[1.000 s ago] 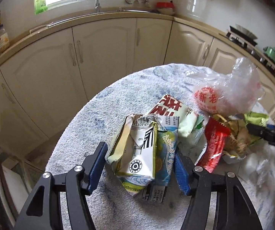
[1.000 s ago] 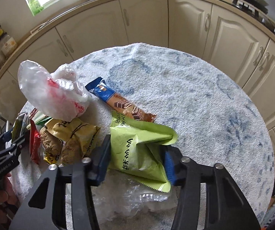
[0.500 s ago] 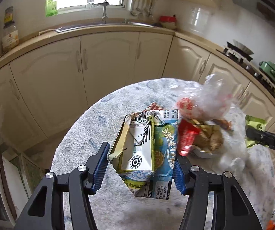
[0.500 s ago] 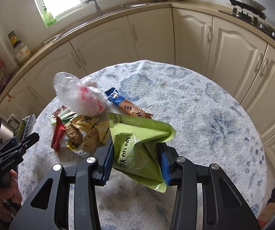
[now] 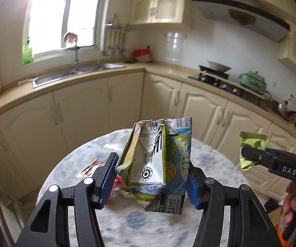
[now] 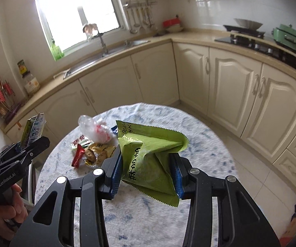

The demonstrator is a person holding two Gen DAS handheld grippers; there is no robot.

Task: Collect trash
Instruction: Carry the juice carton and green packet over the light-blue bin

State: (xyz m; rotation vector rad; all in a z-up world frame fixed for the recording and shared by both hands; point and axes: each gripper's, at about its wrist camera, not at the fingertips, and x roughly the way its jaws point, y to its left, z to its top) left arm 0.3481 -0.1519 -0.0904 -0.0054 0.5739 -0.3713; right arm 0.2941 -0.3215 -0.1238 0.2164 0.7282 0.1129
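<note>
Blue-mottled round table (image 6: pixel 199 135) among cream cabinets (image 6: pixel 226 78).

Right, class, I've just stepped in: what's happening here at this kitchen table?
A person is clearing litter off a round table, one gripping tool in each hand. The left tool is clamped on a flattened drink carton; the right tool is clamped on a green snack wrapper. Both pieces are held up above the table. Left on it are a crumpled plastic bag, a red wrapper and a yellow snack packet.
</note>
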